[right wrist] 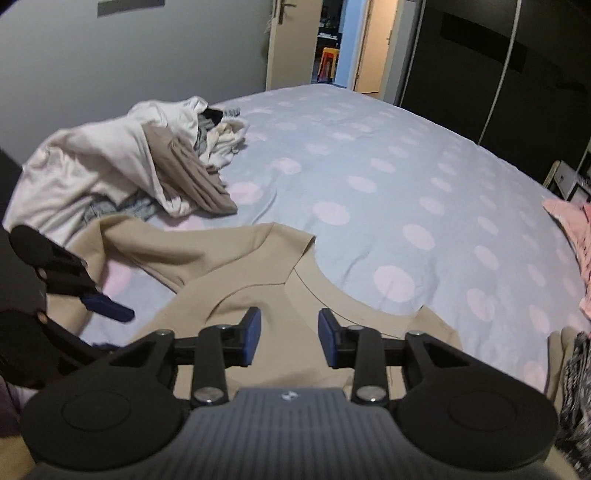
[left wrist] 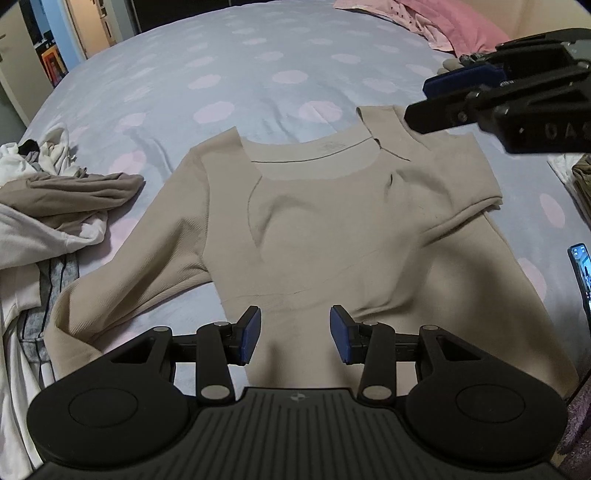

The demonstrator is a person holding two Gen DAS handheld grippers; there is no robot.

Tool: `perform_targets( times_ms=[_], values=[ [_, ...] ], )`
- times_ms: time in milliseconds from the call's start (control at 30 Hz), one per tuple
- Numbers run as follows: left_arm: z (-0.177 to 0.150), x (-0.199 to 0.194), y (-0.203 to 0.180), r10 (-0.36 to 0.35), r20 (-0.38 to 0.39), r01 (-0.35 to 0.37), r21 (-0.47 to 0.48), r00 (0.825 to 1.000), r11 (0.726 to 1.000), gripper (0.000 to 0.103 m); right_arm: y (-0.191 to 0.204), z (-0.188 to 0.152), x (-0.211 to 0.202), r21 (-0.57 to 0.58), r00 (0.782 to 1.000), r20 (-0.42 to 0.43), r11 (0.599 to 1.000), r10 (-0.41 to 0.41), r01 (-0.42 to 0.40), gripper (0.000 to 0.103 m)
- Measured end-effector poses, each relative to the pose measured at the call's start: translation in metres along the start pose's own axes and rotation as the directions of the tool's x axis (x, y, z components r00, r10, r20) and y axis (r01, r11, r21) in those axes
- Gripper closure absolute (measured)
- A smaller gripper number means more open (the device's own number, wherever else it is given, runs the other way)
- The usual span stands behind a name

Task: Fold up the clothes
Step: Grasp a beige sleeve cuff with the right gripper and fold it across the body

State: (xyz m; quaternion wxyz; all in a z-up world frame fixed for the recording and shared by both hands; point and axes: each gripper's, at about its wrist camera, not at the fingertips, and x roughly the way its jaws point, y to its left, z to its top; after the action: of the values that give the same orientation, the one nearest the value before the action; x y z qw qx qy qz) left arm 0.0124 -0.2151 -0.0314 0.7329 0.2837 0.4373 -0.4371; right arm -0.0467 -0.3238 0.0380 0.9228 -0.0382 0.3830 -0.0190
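A beige long-sleeved top (left wrist: 332,229) lies spread flat on the bed, neckline away from me. Its right sleeve is folded across the body and its left sleeve (left wrist: 122,280) trails out to the left. My left gripper (left wrist: 295,338) is open and empty over the top's lower part. My right gripper (right wrist: 290,338) is open and empty above the top (right wrist: 258,295) near the neckline; it shows in the left wrist view (left wrist: 436,103) at the upper right, over the right shoulder. The left gripper's blue fingertip (right wrist: 110,308) shows at the left of the right wrist view.
The bed (left wrist: 258,74) has a pale blue sheet with pink dots. A pile of white, taupe and striped clothes (left wrist: 44,206) lies to the left (right wrist: 122,170). Pink cloth (left wrist: 436,22) lies at the far right. A phone (left wrist: 581,269) sits at the right edge.
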Motion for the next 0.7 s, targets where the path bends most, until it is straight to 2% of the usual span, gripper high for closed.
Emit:
perform_targets(
  times_ms=[200,300,567,700],
  values=[
    [-0.002,0.002,-0.014,-0.046,0.025,0.044,0.062,0.999,0.997,0.059,-0.026,-0.016,-0.014,0.083,0.996,-0.043,0.993,-0.082,0.085,0.063],
    [-0.006,0.005,-0.028,-0.076,0.025,0.072,0.113,0.997,0.991,0.058,-0.049,-0.032,-0.020,0.153,0.990,-0.071,0.979,-0.123,0.133,0.058],
    [-0.008,0.035,-0.070,-0.115,-0.007,0.113,0.216,0.993,0.970,0.058,-0.106,-0.075,-0.028,0.296,0.973,-0.150,0.931,-0.173,0.211,0.046],
    [-0.005,0.060,-0.089,-0.102,-0.018,0.104,0.230,0.995,0.968,0.057,-0.135,-0.092,-0.033,0.383,0.960,-0.186,0.885,-0.208,0.266,0.040]
  ],
)
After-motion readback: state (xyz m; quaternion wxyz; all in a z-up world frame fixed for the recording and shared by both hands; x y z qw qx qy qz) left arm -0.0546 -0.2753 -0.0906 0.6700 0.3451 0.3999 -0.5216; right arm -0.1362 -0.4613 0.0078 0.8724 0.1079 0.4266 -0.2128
